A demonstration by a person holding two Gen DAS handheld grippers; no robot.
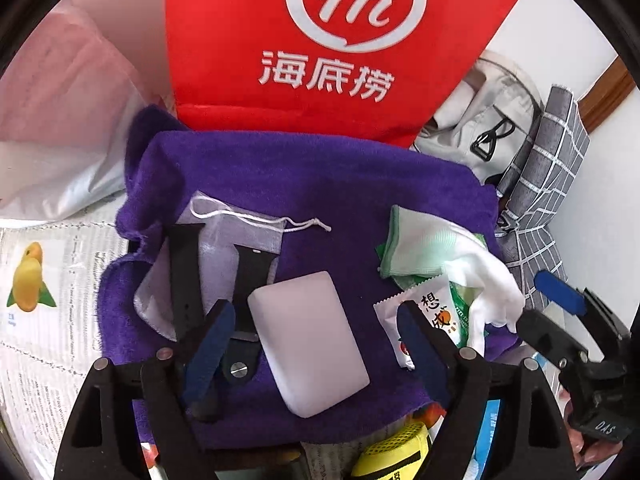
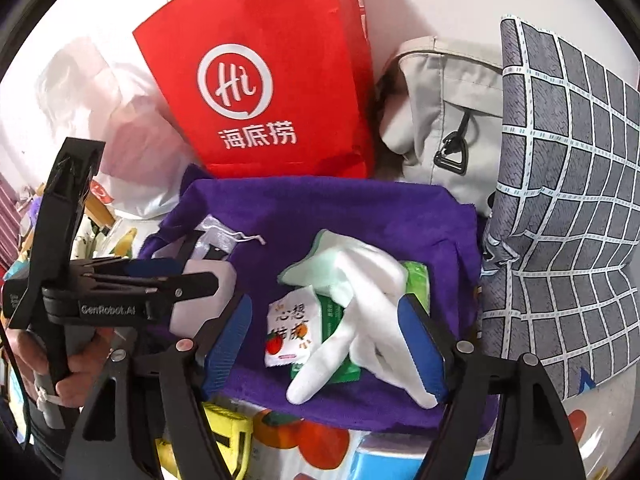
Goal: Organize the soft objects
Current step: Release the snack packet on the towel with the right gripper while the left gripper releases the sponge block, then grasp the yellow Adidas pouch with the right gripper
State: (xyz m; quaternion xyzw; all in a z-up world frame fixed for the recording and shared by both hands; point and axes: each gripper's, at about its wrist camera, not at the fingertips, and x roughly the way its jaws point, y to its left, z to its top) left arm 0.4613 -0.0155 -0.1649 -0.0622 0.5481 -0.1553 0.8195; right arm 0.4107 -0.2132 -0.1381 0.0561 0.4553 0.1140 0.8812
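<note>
Your landmark is the purple terry towel (image 1: 320, 184), spread flat in front of the upright red paper bag with a white "Hi" logo (image 1: 320, 20). In the towel's middle lies a white rectangular foam sponge (image 1: 308, 340); your left gripper (image 1: 316, 344) hovers over it with its blue-padded fingers (image 1: 212, 344) apart, one on each side, not pressing it. On the towel's left part sit a sheer white drawstring pouch (image 1: 236, 224) and a black strap (image 1: 184, 276). On its right part lies a white cloth glove with a green cuff (image 2: 360, 300), draped over a green packet (image 2: 416, 280) and beside a small white snack sachet with orange print (image 2: 288, 332). Your right gripper (image 2: 336, 344) straddles the glove, fingers (image 2: 420, 328) apart; whether the right finger touches the glove you cannot tell. A grey checked cushion (image 2: 560, 200) stands right of the towel.
</note>
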